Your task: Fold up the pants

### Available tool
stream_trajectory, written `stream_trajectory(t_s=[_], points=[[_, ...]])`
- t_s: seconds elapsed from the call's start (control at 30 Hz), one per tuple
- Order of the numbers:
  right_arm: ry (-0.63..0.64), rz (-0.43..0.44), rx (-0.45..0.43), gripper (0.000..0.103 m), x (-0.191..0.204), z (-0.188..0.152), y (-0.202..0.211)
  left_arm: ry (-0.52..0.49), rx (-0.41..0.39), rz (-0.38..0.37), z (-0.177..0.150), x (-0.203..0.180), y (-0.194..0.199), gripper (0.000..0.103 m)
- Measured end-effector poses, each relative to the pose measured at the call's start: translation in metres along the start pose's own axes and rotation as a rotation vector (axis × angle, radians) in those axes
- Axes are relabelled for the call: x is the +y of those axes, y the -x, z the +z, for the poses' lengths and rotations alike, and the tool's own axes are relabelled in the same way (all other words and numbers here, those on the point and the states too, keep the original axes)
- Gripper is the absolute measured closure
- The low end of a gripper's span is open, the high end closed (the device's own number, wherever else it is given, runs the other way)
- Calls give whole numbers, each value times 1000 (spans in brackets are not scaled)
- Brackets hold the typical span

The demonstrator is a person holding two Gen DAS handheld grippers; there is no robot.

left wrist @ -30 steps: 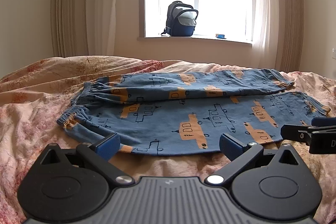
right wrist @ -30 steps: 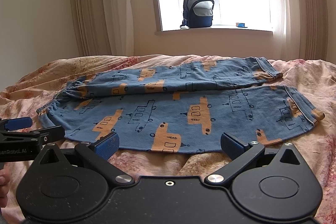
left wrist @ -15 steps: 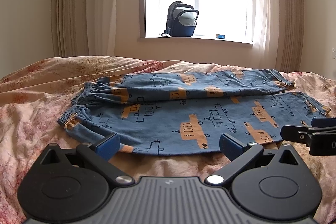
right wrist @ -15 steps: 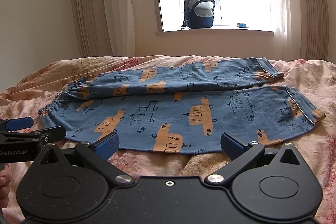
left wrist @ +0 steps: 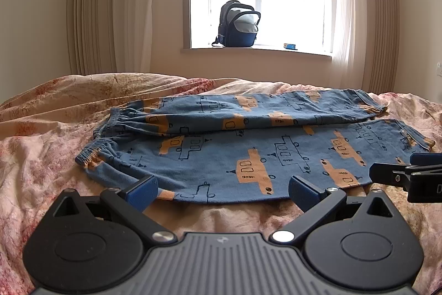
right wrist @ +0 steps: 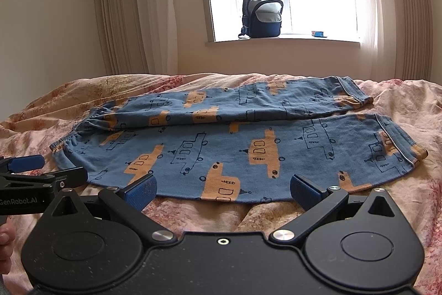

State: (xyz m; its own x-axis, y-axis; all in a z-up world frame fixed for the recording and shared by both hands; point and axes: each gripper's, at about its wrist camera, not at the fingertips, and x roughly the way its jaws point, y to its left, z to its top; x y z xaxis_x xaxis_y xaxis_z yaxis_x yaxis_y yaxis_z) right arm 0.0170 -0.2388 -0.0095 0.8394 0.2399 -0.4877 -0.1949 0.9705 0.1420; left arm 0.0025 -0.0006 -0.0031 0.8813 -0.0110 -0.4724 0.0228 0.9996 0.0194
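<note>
Blue pants [left wrist: 248, 145] with orange and black prints lie spread flat across the bed, waistband to the left, leg cuffs to the right; they also show in the right wrist view [right wrist: 234, 140]. My left gripper [left wrist: 222, 191] is open and empty, just short of the near hem toward the waistband end. My right gripper [right wrist: 223, 191] is open and empty, just short of the near hem toward the cuff end. Each gripper shows at the edge of the other's view.
A pink floral bedspread [left wrist: 55, 112] covers the bed. Behind it stands a wall with a window, curtains on both sides. A dark backpack [left wrist: 239, 24] and a small blue object [left wrist: 290, 46] sit on the windowsill.
Both grippers have shifted very slightly; the pants have not moved and both grippers stay open.
</note>
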Motion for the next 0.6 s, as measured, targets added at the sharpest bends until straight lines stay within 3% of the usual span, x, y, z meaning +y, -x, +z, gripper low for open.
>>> stream_trajectory(t_s=[0.4,0.6], points=[[-9,-4,4,0,-3,0,0,37,60,-12,0,6,-12,0],[28,-61,-84,0,-3,10,8,159,150,-50,43,39,-46,0]])
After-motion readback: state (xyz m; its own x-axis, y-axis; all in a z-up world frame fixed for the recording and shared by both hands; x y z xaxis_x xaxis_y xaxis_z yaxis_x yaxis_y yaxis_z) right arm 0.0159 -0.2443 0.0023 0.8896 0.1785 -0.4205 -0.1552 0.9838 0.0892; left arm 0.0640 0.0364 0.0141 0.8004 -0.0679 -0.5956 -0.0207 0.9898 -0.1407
